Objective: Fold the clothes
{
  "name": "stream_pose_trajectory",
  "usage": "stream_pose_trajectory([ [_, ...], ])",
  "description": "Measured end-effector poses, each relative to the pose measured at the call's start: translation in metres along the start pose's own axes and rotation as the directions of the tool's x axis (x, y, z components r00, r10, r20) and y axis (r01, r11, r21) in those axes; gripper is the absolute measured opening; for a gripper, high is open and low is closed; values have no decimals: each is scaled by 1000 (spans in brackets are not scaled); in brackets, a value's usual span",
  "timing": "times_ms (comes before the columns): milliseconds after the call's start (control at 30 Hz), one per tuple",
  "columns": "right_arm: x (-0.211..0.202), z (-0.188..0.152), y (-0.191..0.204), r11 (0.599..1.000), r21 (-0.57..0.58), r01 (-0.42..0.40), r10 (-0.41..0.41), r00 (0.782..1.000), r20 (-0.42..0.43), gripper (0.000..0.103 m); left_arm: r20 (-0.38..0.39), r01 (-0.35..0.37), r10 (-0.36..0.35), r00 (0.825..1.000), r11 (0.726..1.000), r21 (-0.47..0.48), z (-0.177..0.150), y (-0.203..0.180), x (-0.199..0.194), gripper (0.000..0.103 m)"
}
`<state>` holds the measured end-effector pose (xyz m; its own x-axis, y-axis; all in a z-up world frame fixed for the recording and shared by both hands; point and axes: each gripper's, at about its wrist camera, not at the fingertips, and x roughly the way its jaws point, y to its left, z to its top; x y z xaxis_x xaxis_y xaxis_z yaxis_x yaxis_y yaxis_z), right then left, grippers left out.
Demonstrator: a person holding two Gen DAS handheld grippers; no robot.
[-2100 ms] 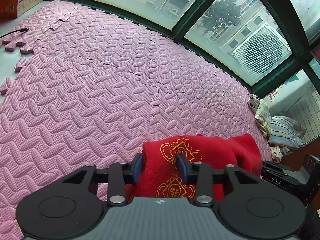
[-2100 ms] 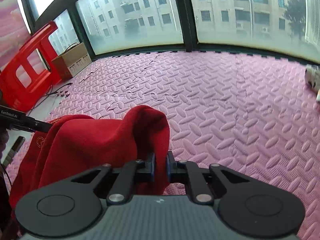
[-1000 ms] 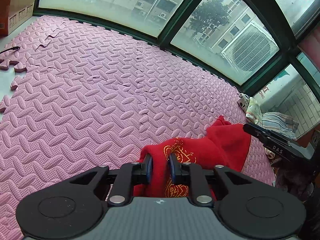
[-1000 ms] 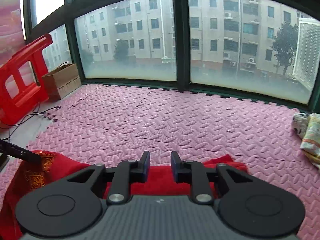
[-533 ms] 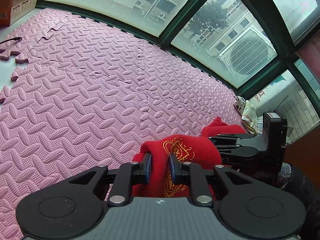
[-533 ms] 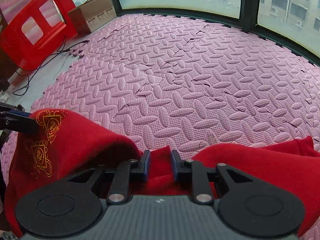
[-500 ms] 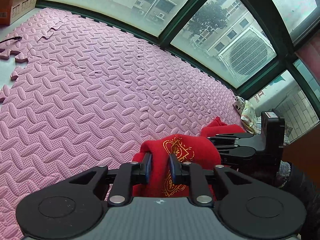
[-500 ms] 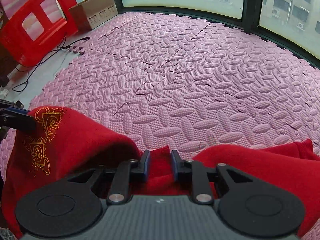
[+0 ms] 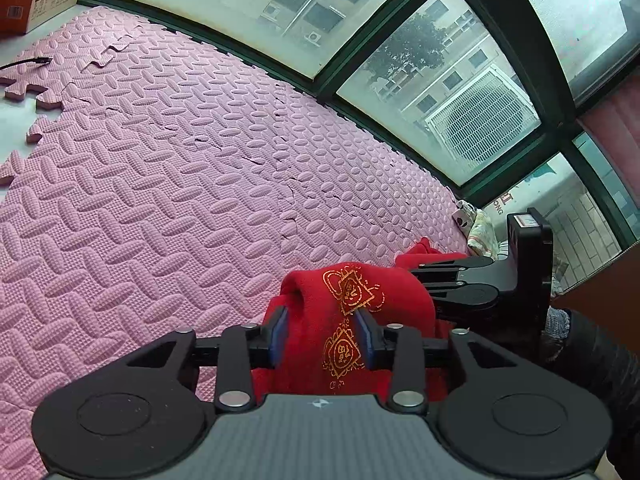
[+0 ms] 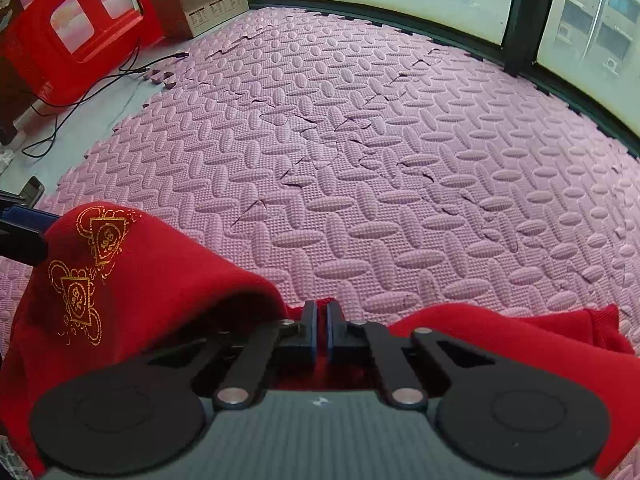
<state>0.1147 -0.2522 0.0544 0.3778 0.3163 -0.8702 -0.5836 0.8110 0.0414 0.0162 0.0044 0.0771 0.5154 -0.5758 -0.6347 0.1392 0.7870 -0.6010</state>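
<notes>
Two grippers work one red garment (image 9: 352, 320) above a pink mat (image 9: 160, 200). The left gripper (image 9: 322, 338) has its jaws apart with a thick bunch of cloth, gold print uppermost, between them; the pads touch the bunch at both sides, so I judge it loosely grasped rather than clamped; the right gripper (image 10: 319, 330) is clenched nearly to nothing on a thin edge of the garment.

Risks, as judgement: the left hold looks slack, so the bunch may slide out on any pull and the fold line be lost; the right pinch takes little cloth and may tear free under the hanging weight; the garment is bunched, not flat, so a fold made now may set crooked.

The left view alone shows the right gripper's side (image 9: 476, 280) pressed close against the garment, and a pile of other clothes (image 9: 478, 226) at the mat's far edge; the right view alone shows the garment's right part (image 10: 500, 336) sagging toward the mat, plus a red stool (image 10: 60, 32), box (image 10: 200, 0) and cables (image 10: 80, 92).
</notes>
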Motion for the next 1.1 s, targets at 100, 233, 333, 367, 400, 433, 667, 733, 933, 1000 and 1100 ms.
stream_pose_trajectory([
  [100,-12,13,7,998,-46,47,-45,998,48,2,-13,-1,1,1000,1000,-3,-6,2,2,45],
  [233,-44,60,17,950,-168,264,-219,945,244,0,-22,-2,2,1000,1000,-8,-12,6,4,45],
  [333,-68,103,12,951,-139,276,-217,917,336,0,-25,-4,4,1000,1000,-7,-15,6,5,45],
  [367,-70,112,8,966,-111,233,-188,930,316,1,-25,-2,2,1000,1000,-4,-16,6,4,45],
  [400,-70,119,4,976,-89,199,-164,940,298,2,-25,0,0,1000,1000,-2,-17,6,4,45],
  [433,-65,120,4,977,-97,188,-156,950,269,5,-25,2,-2,1000,1000,1,-17,6,3,45],
  [667,-8,69,-7,993,-104,61,-61,998,-3,11,-30,16,-16,999,1000,1,-19,10,2,45],
  [733,0,51,-11,996,-85,30,-34,999,-42,11,-33,17,-17,999,1000,0,-19,11,2,45],
  [933,7,30,-21,997,-3,-75,74,993,-87,23,-40,12,-12,999,1000,1,-19,10,5,45],
  [1000,9,27,-24,995,18,-101,103,990,-94,27,-41,10,-10,999,1000,3,-19,10,5,45],
  [1100,15,21,-25,994,24,-105,108,987,-120,28,-44,6,-6,999,1000,7,-19,10,6,45],
])
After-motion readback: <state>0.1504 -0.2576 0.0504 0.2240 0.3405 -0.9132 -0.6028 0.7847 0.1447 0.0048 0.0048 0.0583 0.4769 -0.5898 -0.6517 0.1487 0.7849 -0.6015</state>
